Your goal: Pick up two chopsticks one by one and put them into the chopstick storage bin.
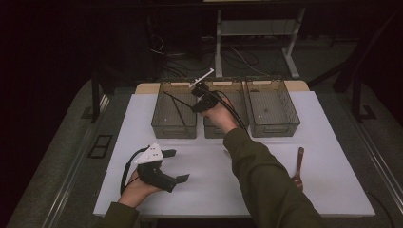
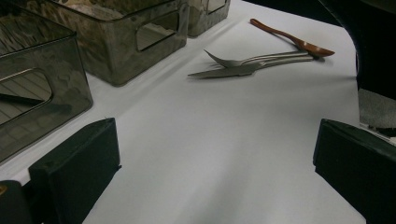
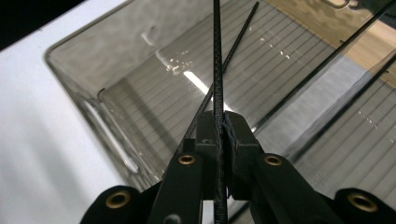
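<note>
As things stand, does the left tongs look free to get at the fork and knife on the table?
Probably yes: the left tongs are open and empty, and bare table lies between them and the fork and knife.

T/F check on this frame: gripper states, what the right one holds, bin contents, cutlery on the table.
1. The right gripper is shut on a thin black chopstick. True.
2. The left gripper clamps the reddish-brown wooden spoon. False: its jaws stand open over bare white table; the spoon lies apart.
3. The leftmost smoky transparent plastic bin already holds a black chopstick. True.
4. The metal fork lies inside a bin. False: it lies on the table beside the spoon.
</note>
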Tool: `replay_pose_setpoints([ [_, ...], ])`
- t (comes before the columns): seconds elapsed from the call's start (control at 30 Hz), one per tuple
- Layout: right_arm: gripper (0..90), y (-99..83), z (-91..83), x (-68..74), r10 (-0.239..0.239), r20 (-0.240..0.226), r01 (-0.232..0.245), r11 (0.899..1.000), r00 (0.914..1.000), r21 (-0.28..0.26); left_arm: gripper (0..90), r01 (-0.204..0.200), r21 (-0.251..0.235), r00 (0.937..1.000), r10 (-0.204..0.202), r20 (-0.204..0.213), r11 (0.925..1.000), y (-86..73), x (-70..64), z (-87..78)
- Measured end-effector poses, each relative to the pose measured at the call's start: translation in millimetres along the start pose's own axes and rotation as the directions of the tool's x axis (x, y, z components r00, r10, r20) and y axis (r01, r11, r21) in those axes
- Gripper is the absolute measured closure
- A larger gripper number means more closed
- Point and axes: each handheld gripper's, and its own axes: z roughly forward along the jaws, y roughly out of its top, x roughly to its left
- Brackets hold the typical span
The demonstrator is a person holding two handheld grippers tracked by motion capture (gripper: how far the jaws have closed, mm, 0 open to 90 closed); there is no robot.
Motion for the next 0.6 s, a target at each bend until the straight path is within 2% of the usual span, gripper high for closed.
replay_pose_setpoints([
  [0.07,84.0,4.6,5.9,2.0,0.012,0.022,-0.012,1.0,0.9997,0.017,0.0,-0.004,0.0,1.0,0.004,0.002,1.0,0.3,-0.3,0.7],
  [0.43,83.7,15.8,25.1,10.0,0.006,0.044,-0.008,0.998,0.999,0.058,0.0,-0.003,0.001,0.9999,0.003,0.009,1.0,1.1,-0.9,1.8],
  [0.6,81.2,15.7,27.8,10.2,0.01,0.043,-0.012,0.998,0.999,0.053,0.0,-0.002,-0.001,0.9999,0.002,0.012,1.0,1.4,-0.7,2.6],
])
